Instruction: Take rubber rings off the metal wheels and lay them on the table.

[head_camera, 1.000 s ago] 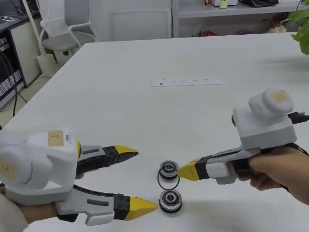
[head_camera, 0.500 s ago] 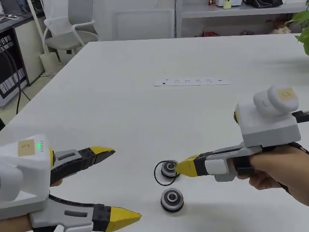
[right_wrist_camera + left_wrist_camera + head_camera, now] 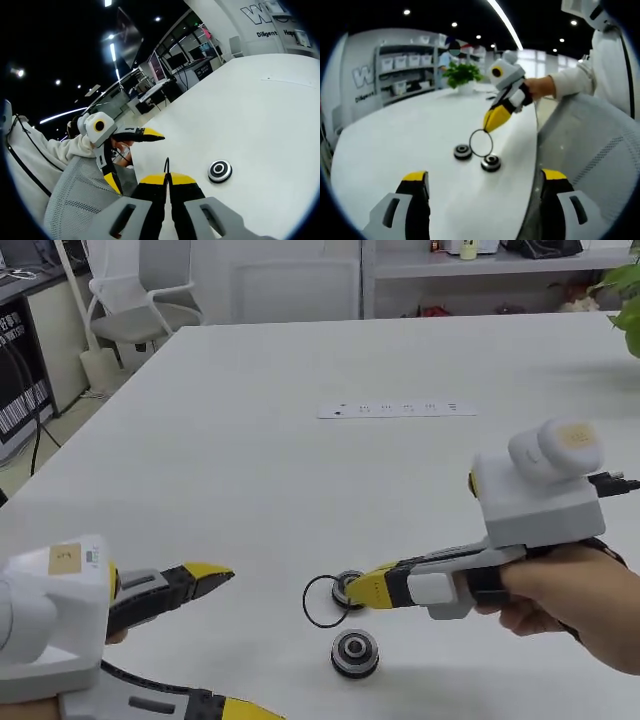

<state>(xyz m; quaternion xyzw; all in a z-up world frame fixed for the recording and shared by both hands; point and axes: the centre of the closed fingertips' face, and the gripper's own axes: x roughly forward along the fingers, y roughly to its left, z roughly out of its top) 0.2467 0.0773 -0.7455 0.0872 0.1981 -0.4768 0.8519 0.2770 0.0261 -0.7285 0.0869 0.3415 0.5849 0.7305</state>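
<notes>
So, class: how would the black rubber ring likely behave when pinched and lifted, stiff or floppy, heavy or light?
Probably light: the right gripper holds the rubber ring by its tips alone. Likely springy, not limp: it forms a round loop while pinched at one edge. Being thin, it may flex if pushed.

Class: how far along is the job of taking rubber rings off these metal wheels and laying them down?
Done: one rubber ring is off the wheels. In hand: the right gripper is shut on it, holding it up by the far wheel and near wheel; the left gripper is open, idle. Left: lay it on the table. Whether either wheel carries another ring is too small to tell.
</notes>
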